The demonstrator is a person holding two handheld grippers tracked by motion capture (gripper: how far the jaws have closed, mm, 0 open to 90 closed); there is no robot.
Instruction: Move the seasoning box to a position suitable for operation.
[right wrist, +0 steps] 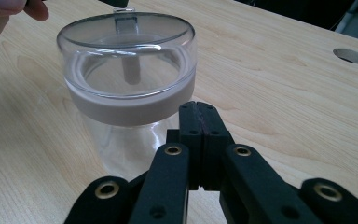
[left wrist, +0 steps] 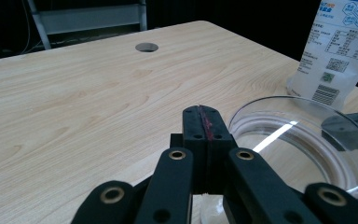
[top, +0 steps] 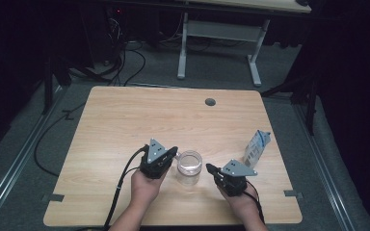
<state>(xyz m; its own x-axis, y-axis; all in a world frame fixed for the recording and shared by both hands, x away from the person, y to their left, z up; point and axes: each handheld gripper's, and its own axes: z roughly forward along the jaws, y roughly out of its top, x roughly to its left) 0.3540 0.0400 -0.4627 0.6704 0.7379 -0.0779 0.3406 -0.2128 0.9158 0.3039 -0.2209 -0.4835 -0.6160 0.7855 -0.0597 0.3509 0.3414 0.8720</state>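
Observation:
A clear glass jar (top: 189, 167) with a clear lid and a pale seal ring stands upright near the front of the wooden table (top: 125, 120), between my two grippers. My left gripper (top: 174, 153) rests just left of the jar, jaws pressed together with nothing in them. The jar's lid rim (left wrist: 303, 140) lies right beside its fingertips (left wrist: 204, 122). My right gripper (top: 209, 168) sits just right of the jar, also shut and empty. In the right gripper view the jar (right wrist: 127, 79) rises close ahead and to the left of the closed jaws.
A blue and white printed pouch (top: 257, 147) stands at the table's right edge, also large in the left gripper view (left wrist: 333, 46). A round cable hole (top: 210, 102) is at the far middle. Beyond the table are a white desk frame (top: 219, 33) and floor cables.

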